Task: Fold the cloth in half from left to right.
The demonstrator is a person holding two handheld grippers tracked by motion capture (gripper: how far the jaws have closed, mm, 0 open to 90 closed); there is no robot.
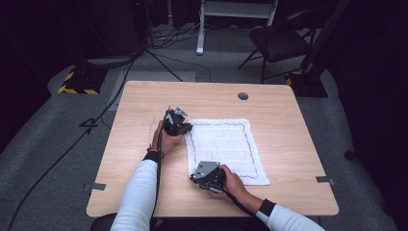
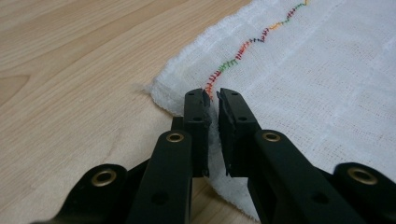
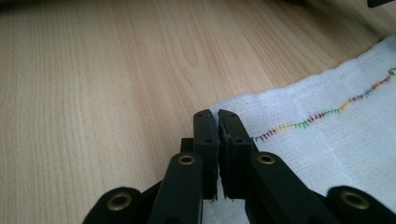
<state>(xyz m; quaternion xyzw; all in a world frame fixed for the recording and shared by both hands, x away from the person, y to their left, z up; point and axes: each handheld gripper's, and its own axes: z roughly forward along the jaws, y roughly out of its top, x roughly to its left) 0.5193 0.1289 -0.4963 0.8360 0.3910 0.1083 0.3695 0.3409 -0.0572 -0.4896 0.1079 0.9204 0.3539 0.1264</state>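
A: Item one, white cloth (image 1: 226,149): lies flat on the table (image 1: 144,106), a little to the 3 o'clock side of its middle, with a line of multicoloured stitching (image 2: 233,58) running inside the hem.

B: Item two, left gripper (image 1: 182,126): sits at the cloth's 10 o'clock corner. In the left gripper view its jaws are pinched together on the cloth's edge, with fabric caught between the pads.

A: Item three, right gripper (image 1: 204,179): sits at the cloth's 7 o'clock corner. In the right gripper view its jaws are likewise clamped on the hem.

B: So both corners of one side are taken. Step in hand, by my reading: lift that side and carry it toward 3 o'clock for a fold.

A: Handling notes: raise both hands together and keep the edge between them taut, so the thin weave does not sag or slip out. Hold the bite past the hem, near the stitching. Lay the lifted edge square on the far edge before letting go.
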